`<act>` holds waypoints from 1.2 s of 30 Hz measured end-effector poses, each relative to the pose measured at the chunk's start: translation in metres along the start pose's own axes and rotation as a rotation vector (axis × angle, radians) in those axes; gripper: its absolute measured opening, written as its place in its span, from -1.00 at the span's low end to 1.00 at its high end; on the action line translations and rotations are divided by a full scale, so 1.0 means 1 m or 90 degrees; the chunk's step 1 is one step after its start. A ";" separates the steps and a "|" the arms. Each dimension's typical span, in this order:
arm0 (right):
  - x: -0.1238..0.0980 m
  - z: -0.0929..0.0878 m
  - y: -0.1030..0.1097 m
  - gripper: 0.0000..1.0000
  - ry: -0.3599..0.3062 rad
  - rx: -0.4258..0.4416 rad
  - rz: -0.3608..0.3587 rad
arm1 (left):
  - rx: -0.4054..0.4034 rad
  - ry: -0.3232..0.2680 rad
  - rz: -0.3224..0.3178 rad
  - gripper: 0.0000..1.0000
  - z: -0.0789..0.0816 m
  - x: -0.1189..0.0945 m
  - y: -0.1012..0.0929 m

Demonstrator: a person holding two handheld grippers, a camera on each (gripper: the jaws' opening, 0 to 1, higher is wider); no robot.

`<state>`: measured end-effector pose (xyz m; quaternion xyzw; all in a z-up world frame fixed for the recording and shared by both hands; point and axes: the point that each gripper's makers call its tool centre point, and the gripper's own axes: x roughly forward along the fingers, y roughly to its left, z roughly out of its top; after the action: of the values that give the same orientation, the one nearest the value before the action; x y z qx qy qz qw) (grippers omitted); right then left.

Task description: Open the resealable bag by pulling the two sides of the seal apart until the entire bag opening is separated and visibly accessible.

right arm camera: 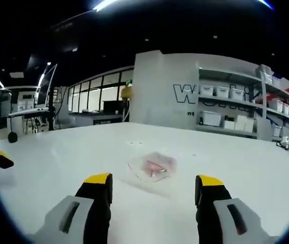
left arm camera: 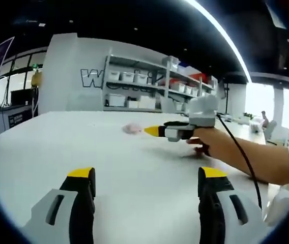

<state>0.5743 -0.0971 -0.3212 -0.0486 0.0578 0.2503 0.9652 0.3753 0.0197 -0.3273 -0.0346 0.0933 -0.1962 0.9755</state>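
Both our claws are released, nothing in either. The resealable bag (right arm camera: 152, 168) lies flat on the white table (right arm camera: 246, 168), clear with something pinkish inside, just ahead of the right claw (right arm camera: 154, 190) and between its spread jaws. In the left gripper view the left claw (left arm camera: 147, 185) hangs over bare table, well apart from the bag (left arm camera: 132, 128); the right claw (left arm camera: 152, 131), held by a hand (left arm camera: 210, 140), points at it. Seal edge too blurry to locate. We'd likely bring the left claw in, pinch one seal lip each, then pull apart evenly along the whole opening, without lifting the bag.
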 end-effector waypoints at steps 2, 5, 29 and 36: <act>-0.002 0.001 0.001 0.30 -0.001 0.000 0.000 | -0.001 0.003 0.000 0.65 -0.001 0.000 0.001; -0.007 0.003 0.002 0.29 -0.004 -0.001 0.000 | -0.004 0.000 0.000 0.64 -0.001 0.000 0.001; -0.029 0.001 0.008 0.18 -0.005 0.007 0.005 | -0.018 -0.005 0.000 0.58 -0.002 -0.002 0.003; -0.033 0.000 0.009 0.15 -0.005 0.011 0.004 | -0.024 -0.008 -0.002 0.57 -0.001 -0.002 0.003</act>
<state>0.5410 -0.1055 -0.3174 -0.0387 0.0562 0.2531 0.9650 0.3741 0.0230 -0.3281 -0.0542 0.0908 -0.1954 0.9750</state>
